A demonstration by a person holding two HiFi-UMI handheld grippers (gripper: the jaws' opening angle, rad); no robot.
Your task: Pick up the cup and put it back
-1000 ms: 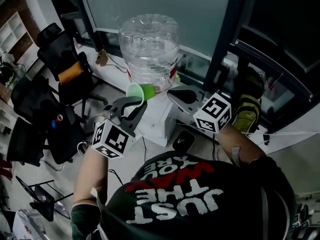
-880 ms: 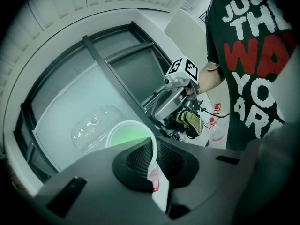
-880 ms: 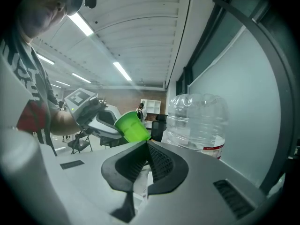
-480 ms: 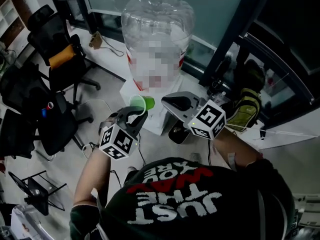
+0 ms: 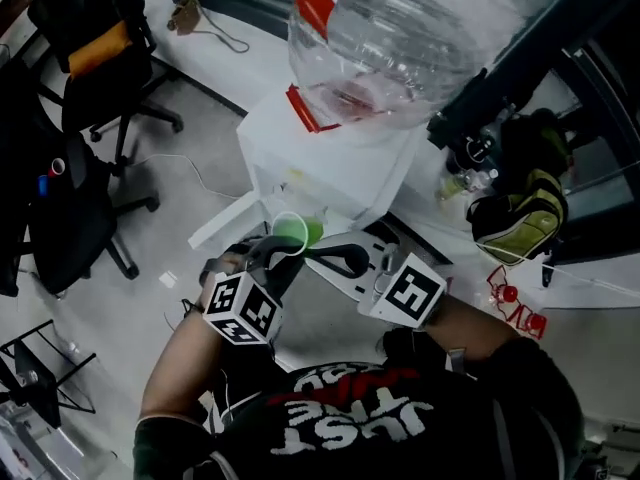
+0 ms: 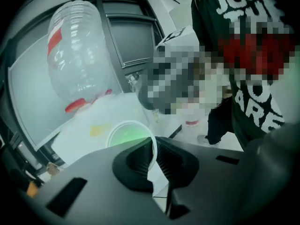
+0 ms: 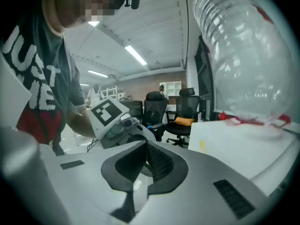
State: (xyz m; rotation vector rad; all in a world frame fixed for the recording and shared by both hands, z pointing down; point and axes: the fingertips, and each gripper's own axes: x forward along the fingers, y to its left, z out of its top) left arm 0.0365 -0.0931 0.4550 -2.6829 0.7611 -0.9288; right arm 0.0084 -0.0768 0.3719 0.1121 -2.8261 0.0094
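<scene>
Pinches rim of small translucent green plastic cup in left hand-held gripper, centre frame, tipped sideways just below white dispenser box (right hand-held gripper closed, empty, alongside).

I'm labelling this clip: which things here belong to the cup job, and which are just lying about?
Job: green cup, rim clamped in the left gripper; white water dispenser, probably where it goes back.
Lying about: clear water bottle, office chair with orange cushion, yellow-green bag.
</scene>
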